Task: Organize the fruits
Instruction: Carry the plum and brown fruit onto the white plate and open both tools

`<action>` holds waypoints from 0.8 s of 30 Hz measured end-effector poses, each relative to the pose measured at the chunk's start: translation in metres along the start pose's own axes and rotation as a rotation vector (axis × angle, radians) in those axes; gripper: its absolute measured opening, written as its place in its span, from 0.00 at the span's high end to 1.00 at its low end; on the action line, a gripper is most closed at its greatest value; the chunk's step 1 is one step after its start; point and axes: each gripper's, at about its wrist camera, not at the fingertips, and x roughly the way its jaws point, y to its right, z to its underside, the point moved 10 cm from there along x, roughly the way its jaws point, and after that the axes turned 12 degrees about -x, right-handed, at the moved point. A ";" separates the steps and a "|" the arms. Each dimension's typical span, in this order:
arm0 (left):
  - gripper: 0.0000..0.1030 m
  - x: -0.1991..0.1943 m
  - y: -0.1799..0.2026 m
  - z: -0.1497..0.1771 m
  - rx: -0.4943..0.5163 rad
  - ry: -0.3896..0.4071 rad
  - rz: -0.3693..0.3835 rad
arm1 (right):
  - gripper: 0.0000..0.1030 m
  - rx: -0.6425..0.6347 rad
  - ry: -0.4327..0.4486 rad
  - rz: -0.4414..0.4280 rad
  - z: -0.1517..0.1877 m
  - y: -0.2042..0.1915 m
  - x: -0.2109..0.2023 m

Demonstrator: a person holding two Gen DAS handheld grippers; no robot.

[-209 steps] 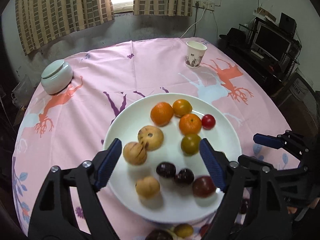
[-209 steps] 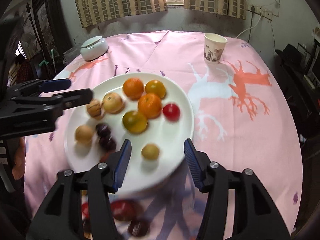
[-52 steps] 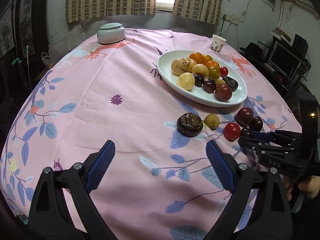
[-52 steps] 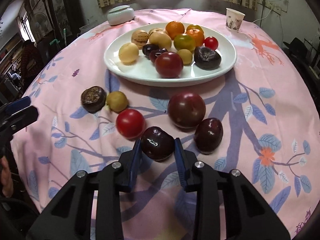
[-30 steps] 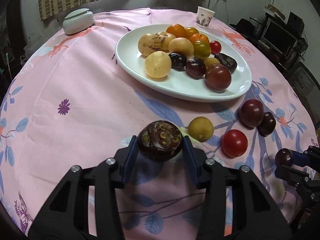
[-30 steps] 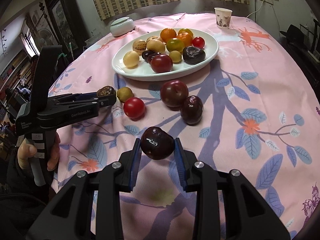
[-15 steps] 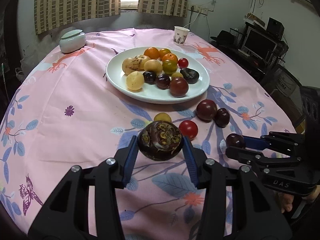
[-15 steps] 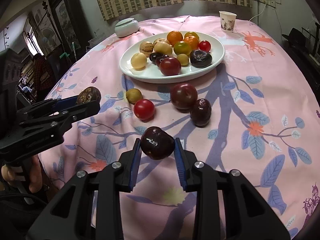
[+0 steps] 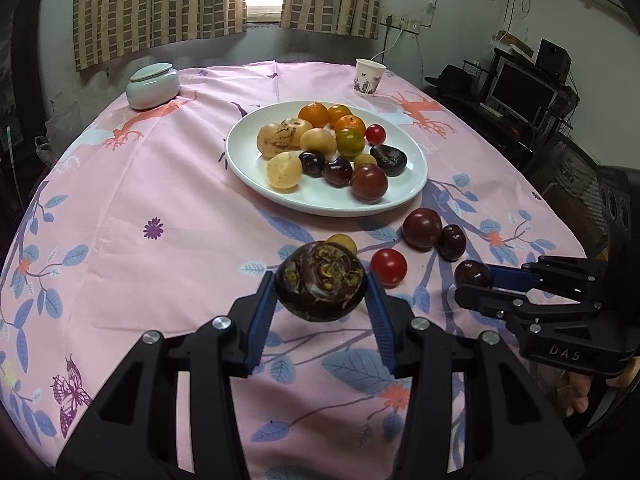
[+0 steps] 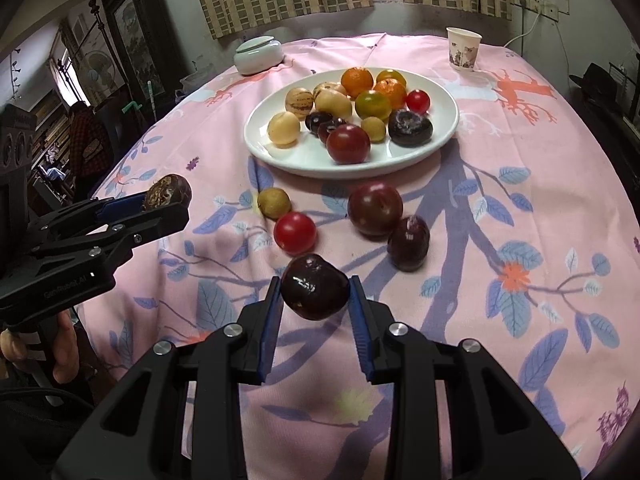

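Pink tablecloth (image 10: 520, 184) partly hidden behind gripped dark plum (image 10: 314, 286).

Left claw (image 9: 322, 294) grips a wrinkled dark fruit (image 9: 321, 287) above the tablecloth (image 9: 160, 200)

Surface: round table, pink printed cloth (image 9: 168, 200) | Landmark: white plate (image 9: 412, 184), mid-table | Beyond it: paper cup (image 9: 370, 77), lidded jar (image 9: 152, 87) | Nearer: tomato (image 9: 388, 267), two plums (image 9: 422, 228), small yellow fruit (image 9: 342, 241).
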 end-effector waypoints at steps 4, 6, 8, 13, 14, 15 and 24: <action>0.56 0.001 -0.008 -0.033 0.030 0.017 -0.040 | 0.68 -0.046 0.009 0.025 -0.029 0.013 -0.007; 0.56 0.008 -0.015 -0.058 0.053 0.034 -0.090 | 0.68 -0.061 0.017 0.061 -0.049 0.027 -0.007; 0.56 0.025 -0.019 -0.078 0.053 0.004 -0.096 | 0.68 -0.061 0.022 0.091 -0.070 0.042 -0.002; 0.55 0.082 -0.034 -0.117 0.034 -0.056 -0.162 | 0.68 -0.044 0.025 0.151 -0.113 0.077 0.028; 0.55 0.093 -0.034 -0.121 0.031 -0.072 -0.164 | 0.68 -0.037 0.022 0.159 -0.119 0.084 0.036; 0.55 0.102 -0.034 -0.124 0.028 -0.087 -0.159 | 0.68 -0.028 0.016 0.165 -0.123 0.091 0.044; 0.55 0.125 -0.027 -0.132 0.041 -0.107 -0.147 | 0.68 0.055 -0.037 0.178 -0.127 0.131 0.090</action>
